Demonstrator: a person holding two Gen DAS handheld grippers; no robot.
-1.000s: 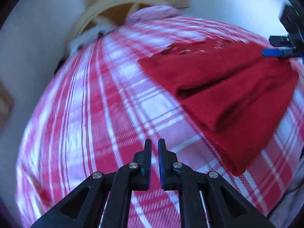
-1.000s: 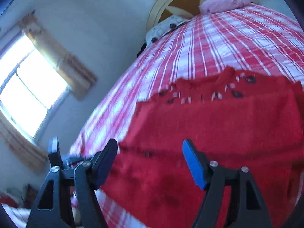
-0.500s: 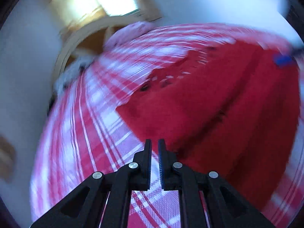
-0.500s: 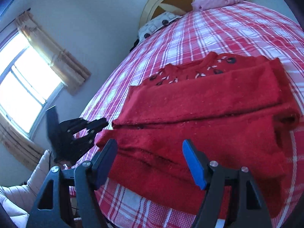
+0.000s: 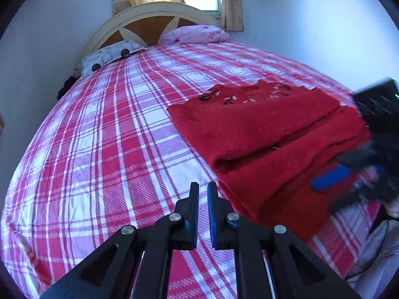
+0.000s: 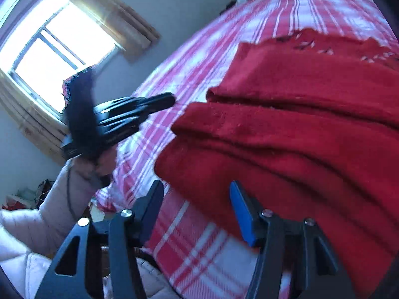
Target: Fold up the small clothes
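So we're mid-fold: red sweater (image 5: 269,134) partly folded near the bed's (image 5: 104,134) foot edge; left hand-held gripper (image 5: 203,199) pressed together and empty, right hand-held gripper (image 6: 197,209) spread wide, next pinching its near hem.

Red knitted garment (image 5: 261,134), folded in layered lengthwise folds, flat on the checked bedspread (image 5: 112,137).

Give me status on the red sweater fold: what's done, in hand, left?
Done: the red sweater lies on the plaid bedspread with its sides folded in, layered edges showing. In hand: nothing; the left gripper is shut and empty over the bedspread, and the right gripper is open at the sweater's near edge. Left: probably a final fold, since the garment is still long.
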